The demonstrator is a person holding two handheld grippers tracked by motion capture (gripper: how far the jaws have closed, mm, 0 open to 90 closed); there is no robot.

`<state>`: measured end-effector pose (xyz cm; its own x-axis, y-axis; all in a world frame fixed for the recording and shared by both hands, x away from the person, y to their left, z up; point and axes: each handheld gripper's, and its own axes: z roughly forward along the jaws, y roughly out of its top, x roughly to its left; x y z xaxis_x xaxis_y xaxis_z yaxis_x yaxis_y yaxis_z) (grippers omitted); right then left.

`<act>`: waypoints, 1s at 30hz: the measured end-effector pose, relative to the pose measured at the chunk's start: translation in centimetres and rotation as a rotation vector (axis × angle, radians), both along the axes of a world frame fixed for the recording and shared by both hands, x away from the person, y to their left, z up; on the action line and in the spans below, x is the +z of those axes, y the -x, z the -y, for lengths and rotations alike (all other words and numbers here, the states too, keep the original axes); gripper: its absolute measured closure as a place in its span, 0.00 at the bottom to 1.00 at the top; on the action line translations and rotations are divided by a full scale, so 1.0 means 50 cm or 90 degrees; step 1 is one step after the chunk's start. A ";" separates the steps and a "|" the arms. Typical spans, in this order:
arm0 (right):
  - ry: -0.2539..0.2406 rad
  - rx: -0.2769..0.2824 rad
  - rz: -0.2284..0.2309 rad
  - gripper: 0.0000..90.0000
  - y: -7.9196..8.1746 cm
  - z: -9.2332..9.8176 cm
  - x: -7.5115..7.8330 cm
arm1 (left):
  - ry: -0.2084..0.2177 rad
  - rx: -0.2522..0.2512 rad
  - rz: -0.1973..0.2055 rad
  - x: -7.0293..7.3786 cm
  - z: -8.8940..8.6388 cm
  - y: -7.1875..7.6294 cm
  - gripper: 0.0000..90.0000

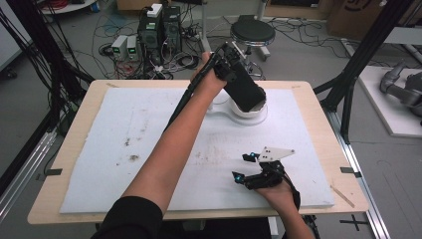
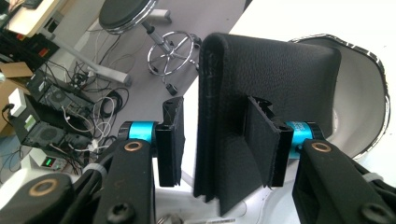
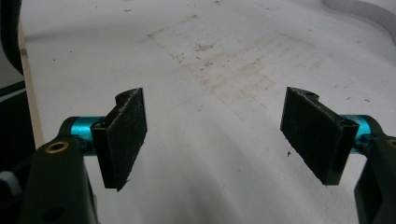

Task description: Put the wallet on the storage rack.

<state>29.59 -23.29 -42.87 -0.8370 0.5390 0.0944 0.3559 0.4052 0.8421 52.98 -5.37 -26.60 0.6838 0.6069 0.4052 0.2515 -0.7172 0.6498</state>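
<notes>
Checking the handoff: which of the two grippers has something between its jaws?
The left gripper, over the white bowl, has a black leather wallet between its jaws. The right gripper has only bare table behind its wide-open jaws.

One black wallet (image 1: 245,89), one white bowl (image 1: 251,112), two grippers (image 1: 251,169), one white mat (image 1: 149,149), one stool (image 1: 252,32).

black wallet (image 2: 261,79) between parted jaws, white bowl (image 2: 369,93) behind
</notes>
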 end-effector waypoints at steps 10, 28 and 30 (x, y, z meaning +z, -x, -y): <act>0.001 0.005 0.000 0.26 -0.001 -0.003 -0.002 | -0.002 -0.001 -0.021 -0.008 -0.004 -0.006 0.63; 0.004 0.002 0.001 0.26 0.003 -0.005 -0.002 | 0.101 -0.054 -0.028 0.036 -0.037 0.041 0.53; 0.004 0.002 0.000 0.26 0.002 -0.005 -0.003 | 0.132 -0.063 -0.040 0.039 -0.047 0.047 0.52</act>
